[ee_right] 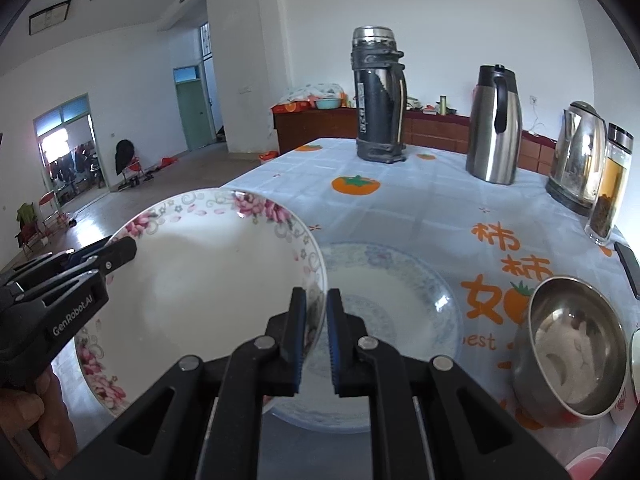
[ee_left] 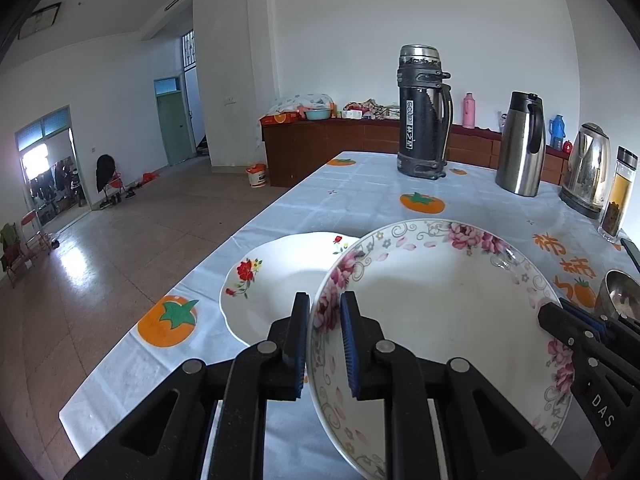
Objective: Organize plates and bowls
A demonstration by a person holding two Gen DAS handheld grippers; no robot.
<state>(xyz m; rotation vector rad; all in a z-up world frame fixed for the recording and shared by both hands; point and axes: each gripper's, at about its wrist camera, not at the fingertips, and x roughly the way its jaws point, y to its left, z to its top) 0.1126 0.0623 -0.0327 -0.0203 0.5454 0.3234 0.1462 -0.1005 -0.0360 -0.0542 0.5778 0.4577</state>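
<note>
While both grippers clamp its rim, the pink-flowered plate [ee_left: 436, 320] hangs tilted above the table [ee_left: 360, 200]: the left gripper [ee_left: 325, 344] pinches the edge at nine o'clock, the right gripper [ee_right: 316, 340] at three. A red-flowered plate [ee_left: 272, 280] lies below at ten o'clock, a blue-patterned plate [ee_right: 400, 320] beneath at four, with a steel bowl [ee_right: 576, 344] at three.

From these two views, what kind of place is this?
Probably a family home's dining room. A table with a persimmon-print cloth holds a thermos and an electric kettle, and a wooden sideboard stands along the wall.
</note>
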